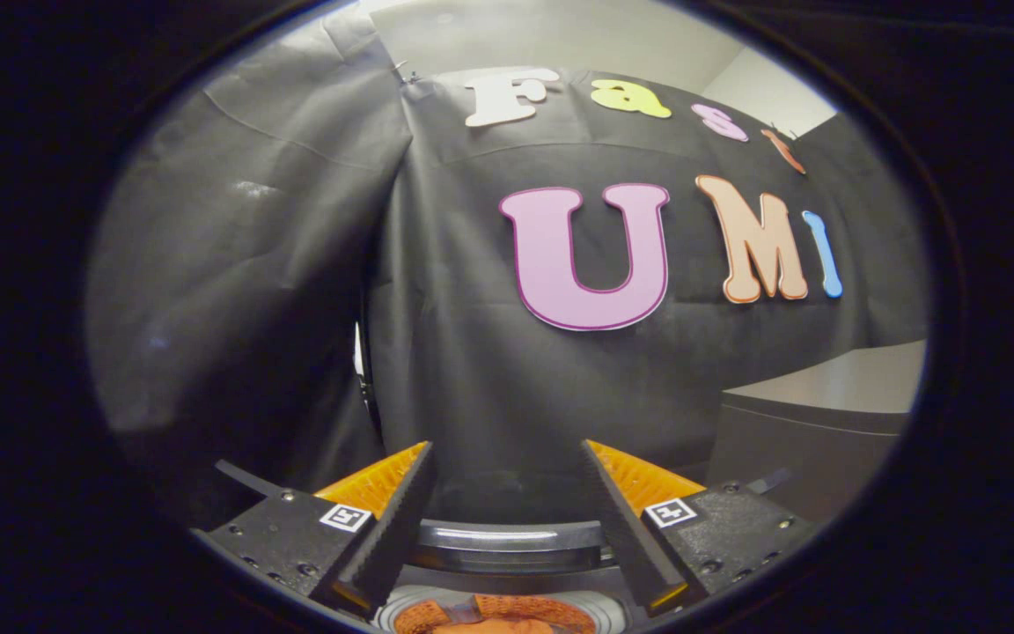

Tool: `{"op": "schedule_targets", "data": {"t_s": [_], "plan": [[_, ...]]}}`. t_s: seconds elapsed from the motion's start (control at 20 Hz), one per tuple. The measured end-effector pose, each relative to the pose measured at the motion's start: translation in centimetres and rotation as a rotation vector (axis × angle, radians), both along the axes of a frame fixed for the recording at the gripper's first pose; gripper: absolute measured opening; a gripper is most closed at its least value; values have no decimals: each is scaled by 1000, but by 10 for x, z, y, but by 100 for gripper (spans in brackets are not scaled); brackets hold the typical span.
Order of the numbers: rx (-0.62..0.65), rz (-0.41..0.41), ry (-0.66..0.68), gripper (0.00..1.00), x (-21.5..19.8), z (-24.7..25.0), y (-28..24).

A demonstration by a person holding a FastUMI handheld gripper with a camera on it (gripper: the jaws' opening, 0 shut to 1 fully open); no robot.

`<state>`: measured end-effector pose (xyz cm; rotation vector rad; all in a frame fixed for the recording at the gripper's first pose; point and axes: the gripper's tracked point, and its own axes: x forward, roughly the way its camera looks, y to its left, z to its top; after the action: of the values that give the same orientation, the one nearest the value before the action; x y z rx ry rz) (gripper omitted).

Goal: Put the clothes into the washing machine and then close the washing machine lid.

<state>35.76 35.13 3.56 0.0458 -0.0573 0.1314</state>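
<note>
My gripper (507, 453) is open, its two fingers spread wide with nothing between them. Low between the fingers I see the washing machine's round opening, with its raised dark lid (507, 533) standing behind it. Inside the drum, under the fingers' bases, lies an orange garment (494, 616) with a knitted texture. The fingertips point at the black cloth wall beyond the machine. The gripper hangs above the opening, and most of the machine is hidden below.
A grey cabinet or box (815, 414) stands to the right, beyond the right finger. Black cloth walls close the space ahead and to the left, with a seam between two panels just left of the left finger.
</note>
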Motion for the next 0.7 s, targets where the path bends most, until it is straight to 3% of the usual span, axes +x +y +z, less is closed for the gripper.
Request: {"op": "schedule_targets", "data": {"t_s": [0.3,0.7], "plan": [[-4,-13,14,97,-15,-15,-4],[-2,-23,145,96,-42,-69,-12]]}}
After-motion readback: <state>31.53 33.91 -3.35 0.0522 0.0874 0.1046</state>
